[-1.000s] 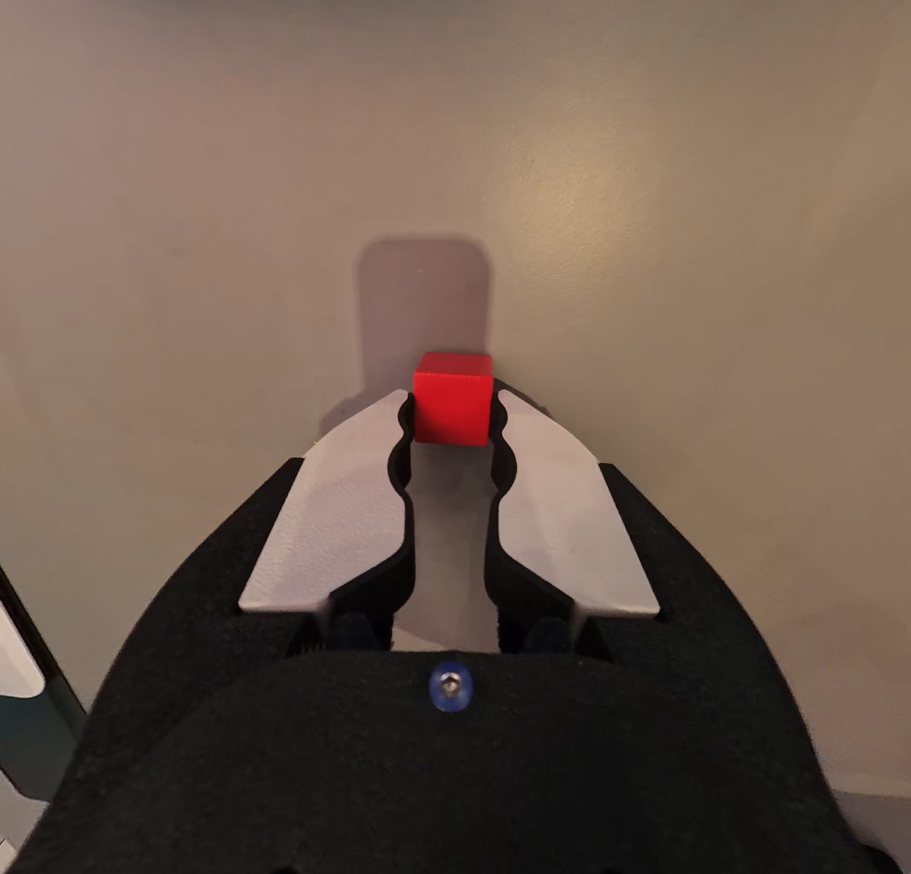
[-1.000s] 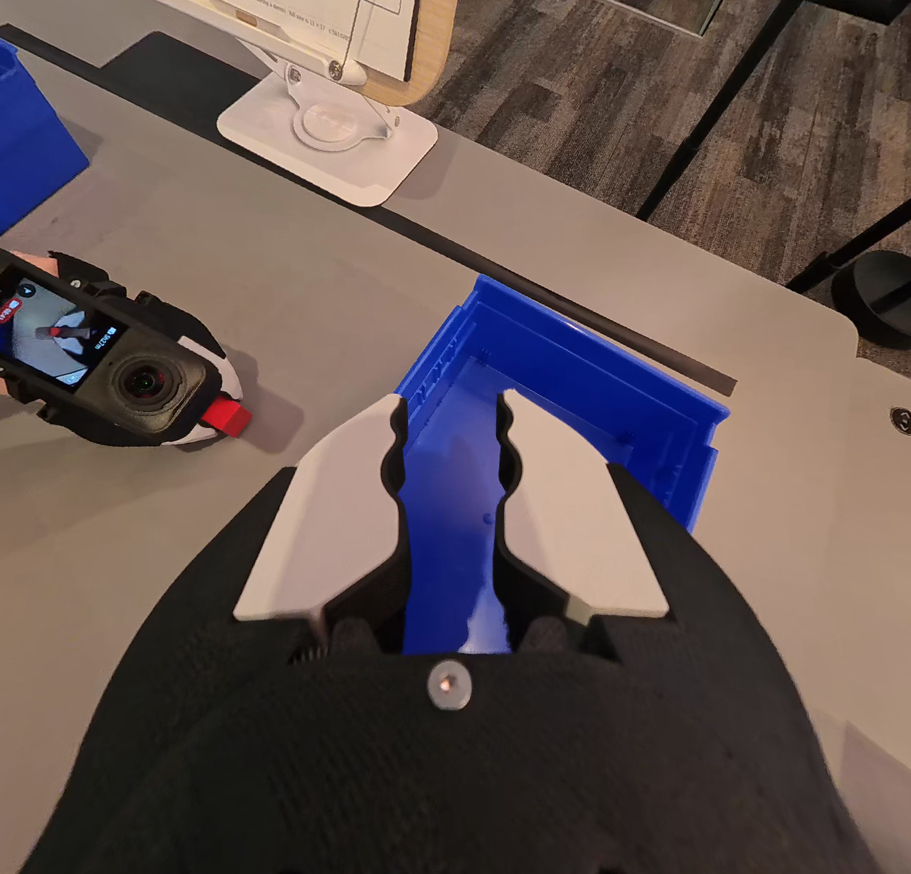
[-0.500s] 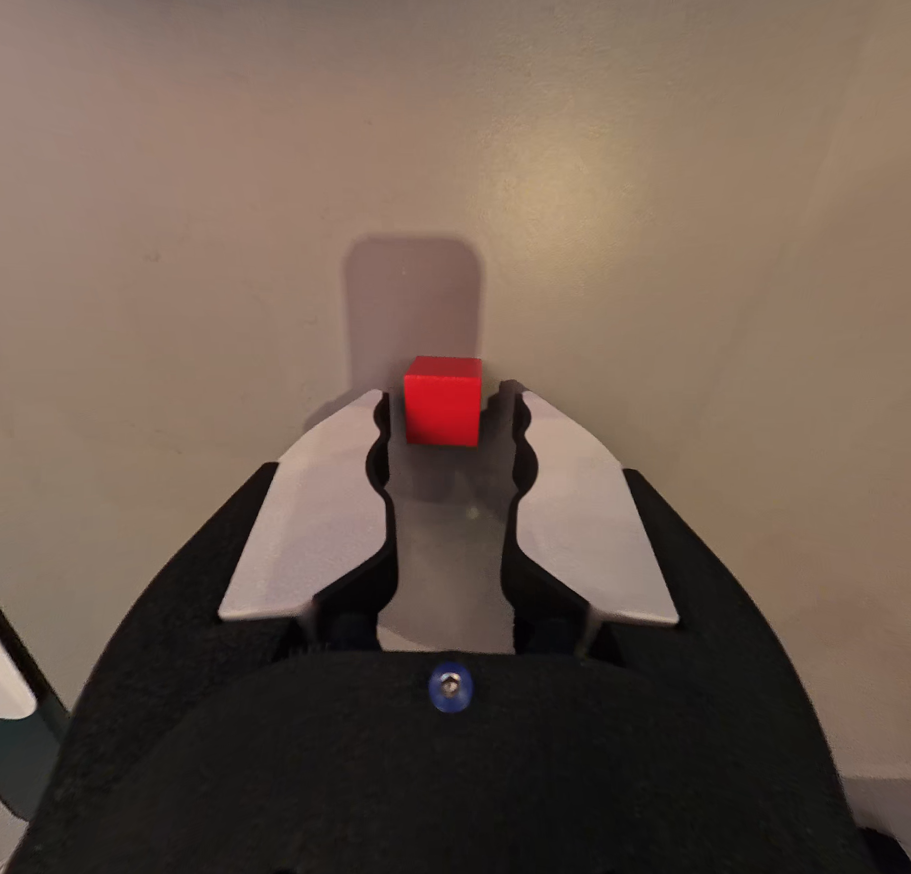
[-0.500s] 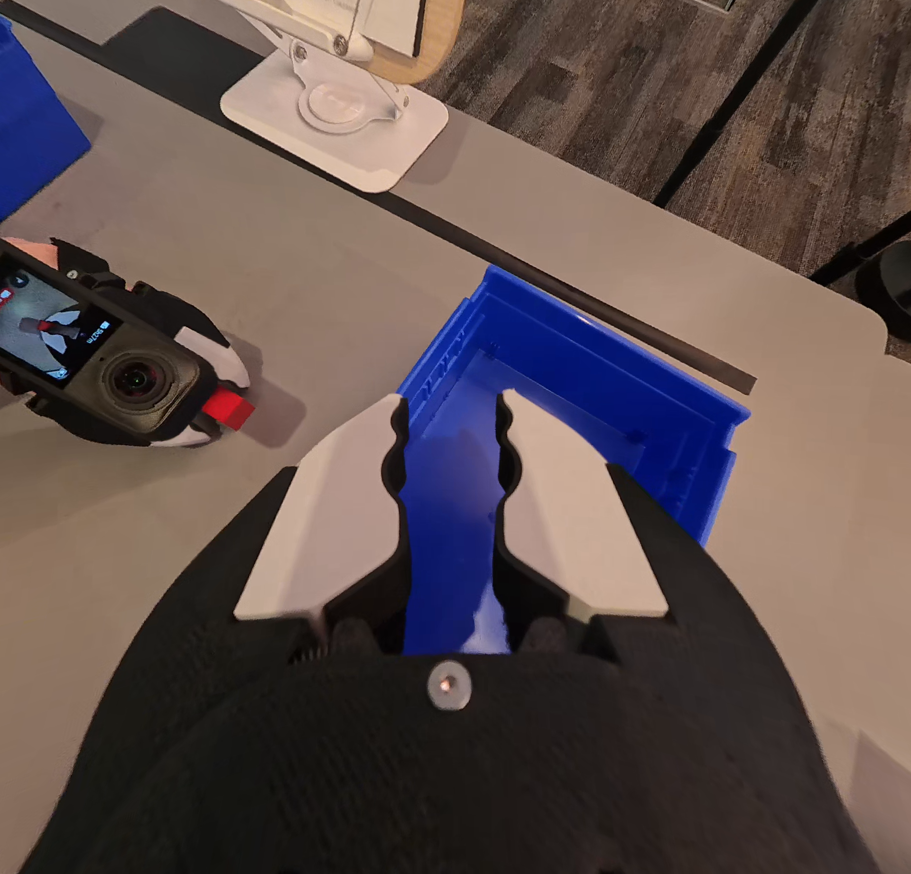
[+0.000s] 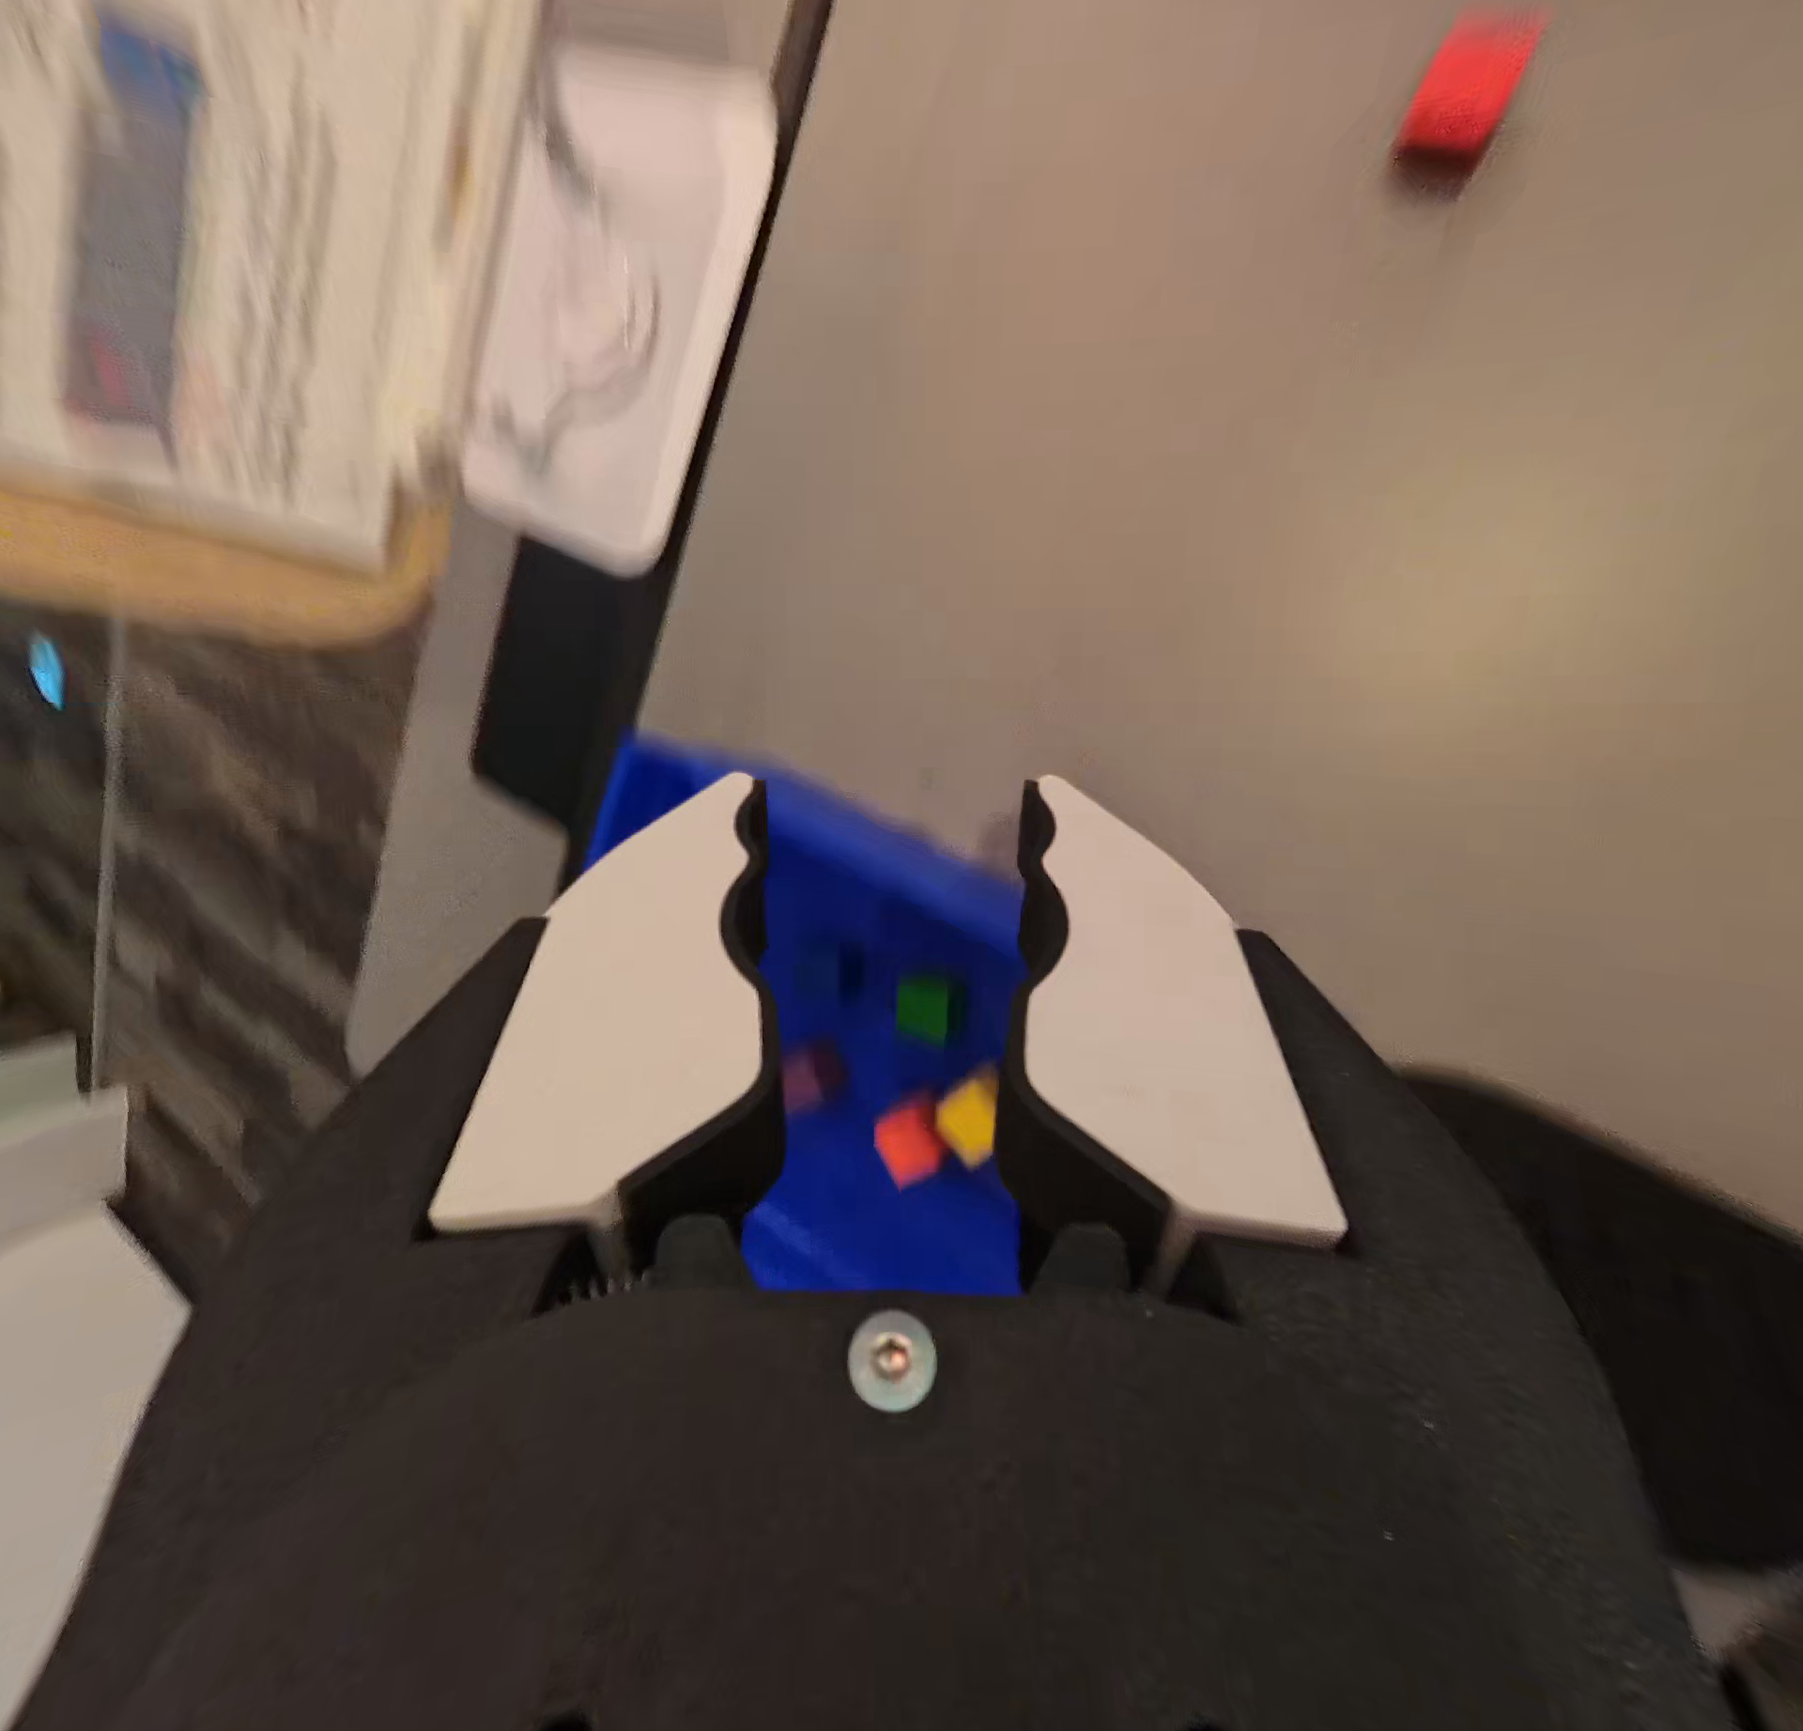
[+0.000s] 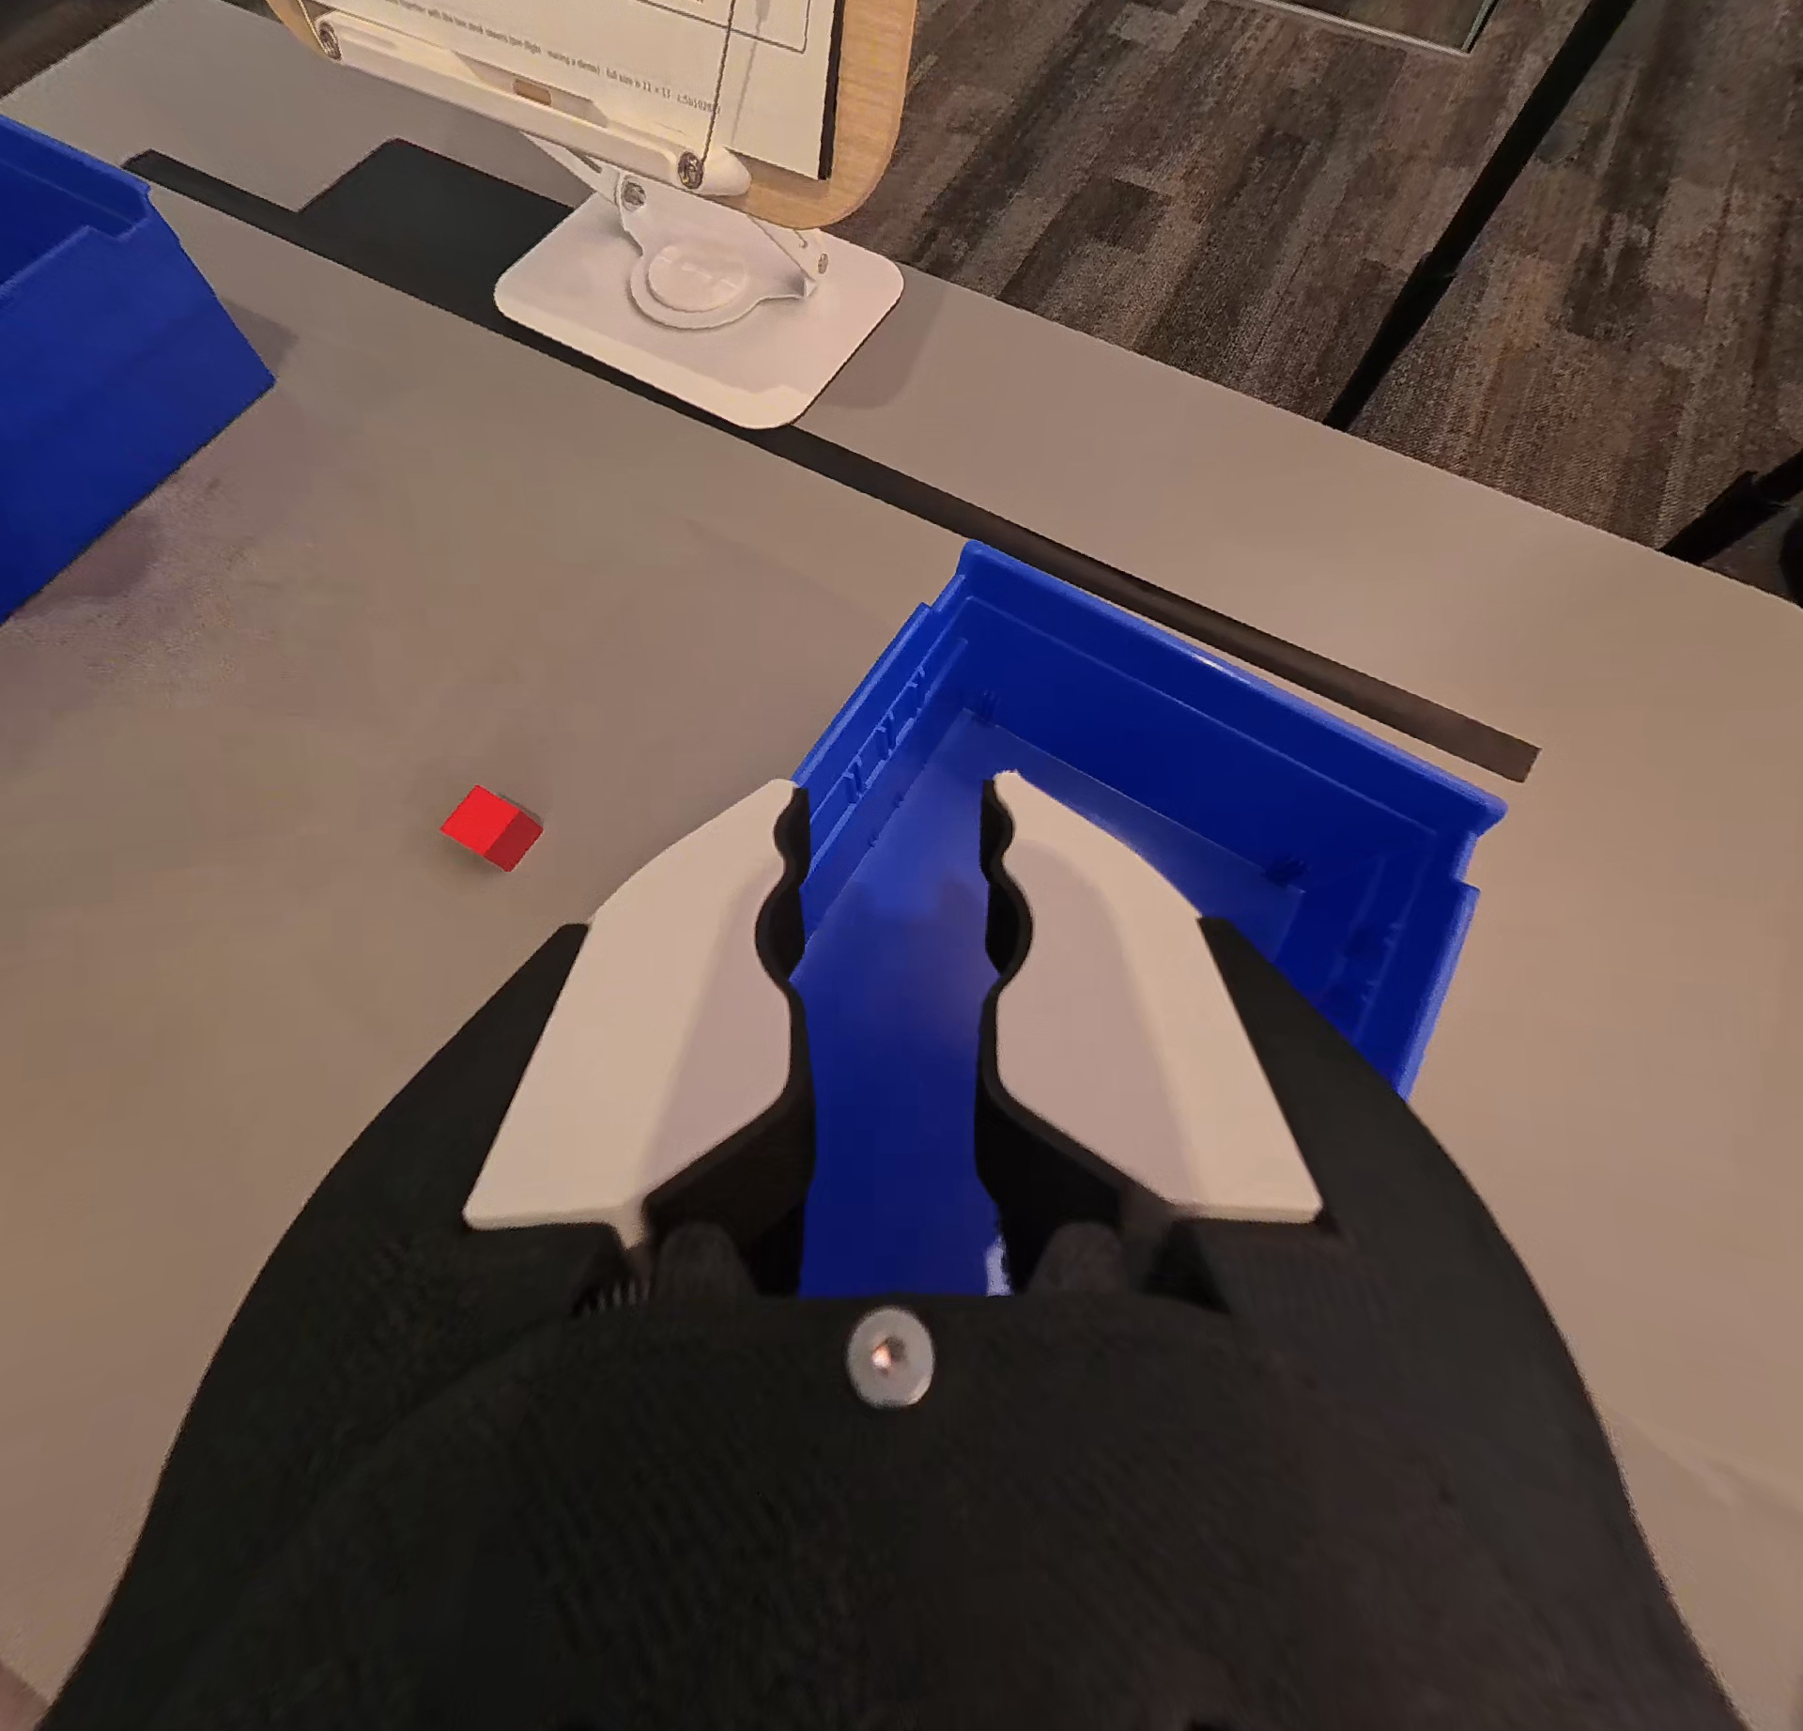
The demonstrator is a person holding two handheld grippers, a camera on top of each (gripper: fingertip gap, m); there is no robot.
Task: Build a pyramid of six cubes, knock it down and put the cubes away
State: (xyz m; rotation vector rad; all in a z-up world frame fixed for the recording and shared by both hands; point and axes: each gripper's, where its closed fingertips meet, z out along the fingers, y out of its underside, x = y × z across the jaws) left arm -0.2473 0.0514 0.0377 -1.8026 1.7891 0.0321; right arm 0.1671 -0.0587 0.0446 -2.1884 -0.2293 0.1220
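Right wrist view: small glossy red cube (image 6: 491,826)

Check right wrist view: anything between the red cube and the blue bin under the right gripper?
Nothing: in the right wrist view, only bare grey table separates the red cube from the blue bin.

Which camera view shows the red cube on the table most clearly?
The right wrist view shows the red cube best: it is sharp, alone on the grey table, left of the right gripper. In the left wrist view the same cube is only a blurred red smear near the top right corner.
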